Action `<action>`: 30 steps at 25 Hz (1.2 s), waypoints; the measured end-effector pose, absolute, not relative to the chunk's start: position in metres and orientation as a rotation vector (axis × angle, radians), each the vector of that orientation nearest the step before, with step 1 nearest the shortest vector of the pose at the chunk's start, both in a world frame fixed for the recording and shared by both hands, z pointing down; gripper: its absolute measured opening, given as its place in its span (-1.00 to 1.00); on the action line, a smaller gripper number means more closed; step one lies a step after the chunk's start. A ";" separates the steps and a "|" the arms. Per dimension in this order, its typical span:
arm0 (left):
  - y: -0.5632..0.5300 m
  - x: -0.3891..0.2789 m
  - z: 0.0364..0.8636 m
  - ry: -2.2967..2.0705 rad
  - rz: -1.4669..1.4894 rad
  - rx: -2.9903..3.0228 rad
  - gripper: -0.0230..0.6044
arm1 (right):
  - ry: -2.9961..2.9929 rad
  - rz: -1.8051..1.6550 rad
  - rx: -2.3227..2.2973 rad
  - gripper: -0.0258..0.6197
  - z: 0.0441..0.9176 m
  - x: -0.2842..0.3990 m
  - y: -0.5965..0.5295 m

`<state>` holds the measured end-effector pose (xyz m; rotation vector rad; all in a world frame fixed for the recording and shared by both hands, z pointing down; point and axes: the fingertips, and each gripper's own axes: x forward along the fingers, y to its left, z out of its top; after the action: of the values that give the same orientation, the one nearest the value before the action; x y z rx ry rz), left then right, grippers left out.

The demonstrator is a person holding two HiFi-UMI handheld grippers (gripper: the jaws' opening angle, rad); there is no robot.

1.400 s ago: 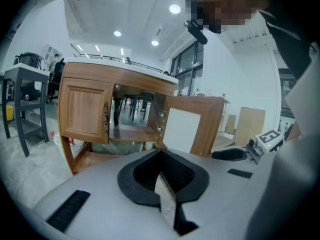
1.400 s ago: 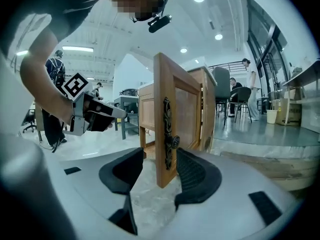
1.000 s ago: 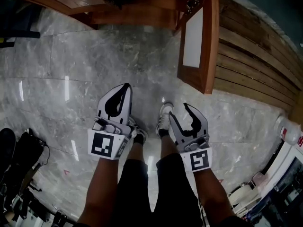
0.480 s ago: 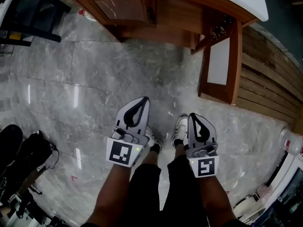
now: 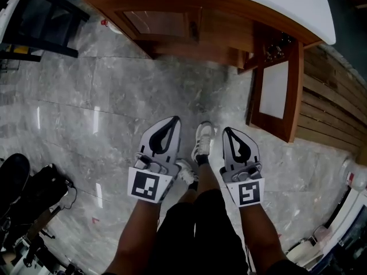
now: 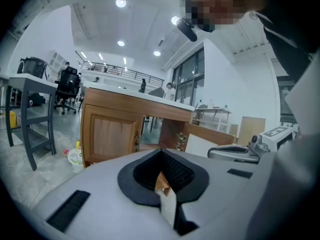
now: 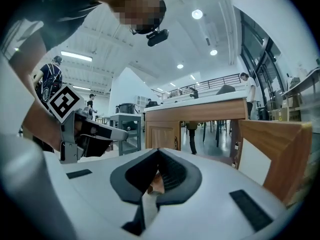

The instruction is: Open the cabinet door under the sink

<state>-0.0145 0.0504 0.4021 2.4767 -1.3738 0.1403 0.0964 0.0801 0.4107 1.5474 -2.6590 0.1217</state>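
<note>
One cabinet door (image 5: pixel 276 90) stands wide open — white panel, wooden frame.

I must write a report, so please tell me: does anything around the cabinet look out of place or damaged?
Only the right cabinet door stands wide open while the left door is shut. No damage or spill shows.

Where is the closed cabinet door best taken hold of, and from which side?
By the small dark handle at the edge of the closed door beside the open bay, from the front. It looks upright, so jaws would likely close across it sideways.
</note>
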 end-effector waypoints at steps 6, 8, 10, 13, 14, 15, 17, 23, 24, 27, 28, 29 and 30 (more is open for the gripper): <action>0.010 -0.029 0.405 -1.377 0.179 2.468 -0.88 | -2.702 0.125 1.520 -0.84 0.407 0.083 0.025; -0.007 -0.032 0.406 -1.398 0.174 2.461 -0.88 | -2.723 0.144 1.490 -0.84 0.407 0.078 0.008; -0.024 -0.032 0.408 -1.414 0.158 2.455 -0.88 | -2.747 0.157 1.451 -0.84 0.407 0.071 -0.009; -0.046 -0.031 0.410 -1.416 0.146 2.450 -0.88 | -2.773 0.155 1.404 -0.84 0.407 0.062 -0.034; -0.052 -0.031 0.411 -1.416 0.153 2.454 -0.88 | -2.779 0.157 1.397 -0.84 0.407 0.059 -0.043; -0.058 -0.032 0.412 -1.415 0.167 2.462 -0.88 | -2.785 0.165 1.395 -0.84 0.408 0.057 -0.051; -0.070 -0.033 0.414 -1.416 0.184 2.470 -0.88 | -2.793 0.187 1.393 -0.84 0.408 0.054 -0.065; -0.095 -0.025 0.429 -1.396 0.175 2.435 -0.88 | -2.791 0.216 1.348 -0.82 0.420 0.052 -0.103; -0.100 -0.025 0.432 -1.396 0.177 2.428 -0.88 | -2.792 0.223 1.345 -0.68 0.422 0.051 -0.110; -0.113 -0.028 0.437 -1.403 0.182 2.417 -0.88 | -2.793 0.243 1.334 -0.49 0.428 0.049 -0.132; -0.117 -0.029 0.438 -1.405 0.186 2.420 -0.88 | -2.795 0.245 1.330 -0.48 0.428 0.048 -0.139; -0.120 -0.028 0.439 -1.408 0.187 2.425 -0.88 | -2.801 0.245 1.328 -0.46 0.428 0.048 -0.147; -0.124 -0.028 0.439 -1.413 0.183 2.431 -0.88 | -2.813 0.247 1.328 -0.45 0.426 0.048 -0.154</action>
<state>-0.0283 -0.1239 0.4390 2.4311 -1.4128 0.1832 0.0483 -0.1538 0.4265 1.3277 -2.8130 0.2469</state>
